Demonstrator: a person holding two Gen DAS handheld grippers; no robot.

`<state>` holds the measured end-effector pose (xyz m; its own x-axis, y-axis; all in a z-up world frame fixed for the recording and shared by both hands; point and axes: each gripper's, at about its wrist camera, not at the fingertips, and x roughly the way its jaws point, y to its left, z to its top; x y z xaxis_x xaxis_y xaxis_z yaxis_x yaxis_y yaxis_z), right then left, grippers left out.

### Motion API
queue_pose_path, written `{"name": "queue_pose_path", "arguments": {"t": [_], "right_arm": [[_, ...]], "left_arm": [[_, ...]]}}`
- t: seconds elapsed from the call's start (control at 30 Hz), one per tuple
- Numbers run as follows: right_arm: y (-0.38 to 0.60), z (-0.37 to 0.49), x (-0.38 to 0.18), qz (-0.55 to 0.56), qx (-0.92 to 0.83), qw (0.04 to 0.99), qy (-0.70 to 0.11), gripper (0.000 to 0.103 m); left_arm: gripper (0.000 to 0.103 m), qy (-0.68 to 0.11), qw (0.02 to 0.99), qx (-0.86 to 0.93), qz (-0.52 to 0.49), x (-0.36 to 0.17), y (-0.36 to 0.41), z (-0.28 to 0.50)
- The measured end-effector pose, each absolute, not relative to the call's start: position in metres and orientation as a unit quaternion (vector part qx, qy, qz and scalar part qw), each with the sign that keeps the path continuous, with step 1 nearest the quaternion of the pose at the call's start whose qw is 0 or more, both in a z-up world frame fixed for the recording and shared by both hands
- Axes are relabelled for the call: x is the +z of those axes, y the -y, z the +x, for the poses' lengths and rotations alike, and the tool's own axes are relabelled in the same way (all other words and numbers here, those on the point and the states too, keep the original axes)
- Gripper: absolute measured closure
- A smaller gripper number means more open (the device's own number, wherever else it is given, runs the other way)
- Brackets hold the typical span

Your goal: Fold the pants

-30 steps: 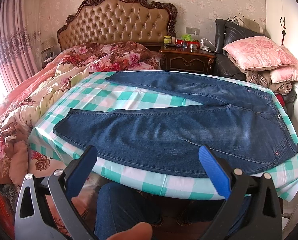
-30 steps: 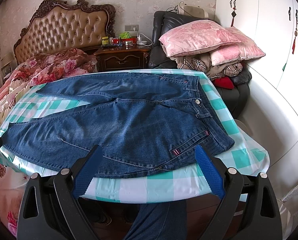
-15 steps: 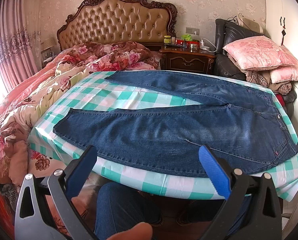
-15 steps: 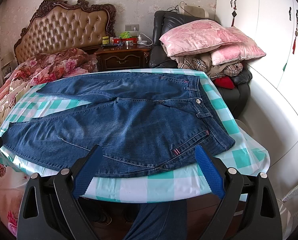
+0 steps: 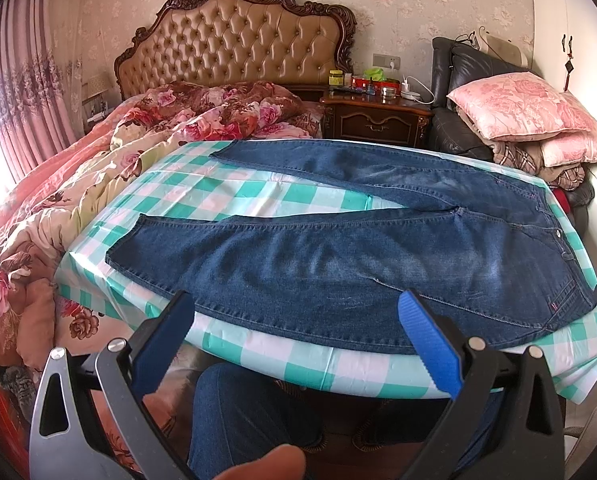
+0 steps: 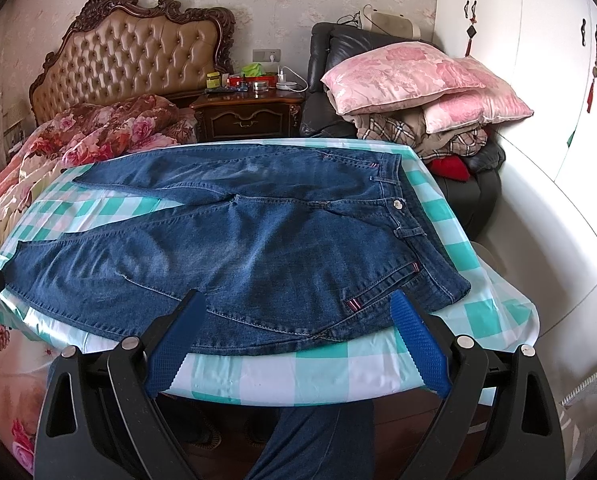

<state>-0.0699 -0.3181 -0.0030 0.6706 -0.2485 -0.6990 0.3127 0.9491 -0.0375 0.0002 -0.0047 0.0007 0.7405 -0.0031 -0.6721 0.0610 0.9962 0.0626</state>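
1. Bottom of both frames: our left tongs (image 5: 298,322) and right tongs (image 6: 298,322) hang spread wide with nothing between their blue pads, short of the near edge of the surface (image 5: 258,354).
2. Just beyond them, the jeans (image 5: 338,264) lie flat and face up across the checked cloth, the near leg directly ahead of both pairs of tongs and untouched by either.
3. Centre frame: the legs splay apart, hems towards the left, waistband (image 6: 402,208) towards the right.
4. We judge the folding not yet begun: no crease is made, and every fold, starting with bringing one leg over the other, remains.
5. Behind, upper left, stands the bed (image 5: 146,148).
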Motion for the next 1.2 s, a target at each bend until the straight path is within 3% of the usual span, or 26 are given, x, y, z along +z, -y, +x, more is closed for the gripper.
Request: {"name": "queue_pose_path", "arguments": {"t": [0.3, 0.6, 0.73, 0.93, 1.1, 1.13, 1.17, 1.2], "right_arm": [[0.382, -0.011, -0.017, 0.084, -0.114, 0.897, -0.419, 0.013], [0.610, 0.210, -0.072, 0.159, -0.183, 0.806, -0.541, 0.014], [0.659, 0.273, -0.106, 0.163, -0.198, 0.785, -0.564, 0.027], [0.693, 0.315, -0.138, 0.160, -0.200, 0.773, -0.581, 0.031], [0.691, 0.336, -0.149, 0.143, -0.169, 0.777, -0.589, 0.050], [0.689, 0.337, -0.148, 0.135, -0.165, 0.780, -0.588, 0.060], [0.686, 0.337, -0.147, 0.127, -0.155, 0.785, -0.586, 0.077], [0.682, 0.337, -0.145, 0.122, -0.138, 0.790, -0.585, 0.084]], "left_arm": [[0.001, -0.395, 0.917, -0.059, 0.017, -0.030, -0.003, 0.017], [0.001, -0.467, 0.881, -0.081, -0.012, -0.086, -0.021, 0.076], [0.001, -0.486, 0.872, -0.056, -0.015, -0.099, -0.035, 0.102], [0.001, -0.491, 0.870, -0.022, -0.017, -0.100, -0.058, 0.133], [0.001, -0.491, 0.870, -0.033, -0.025, -0.095, -0.060, 0.164], [0.001, -0.485, 0.873, -0.041, -0.029, -0.090, -0.058, 0.174], [0.001, -0.482, 0.875, -0.047, -0.029, -0.086, -0.057, 0.183], [0.001, -0.481, 0.875, -0.051, -0.029, -0.084, -0.056, 0.193]]}}
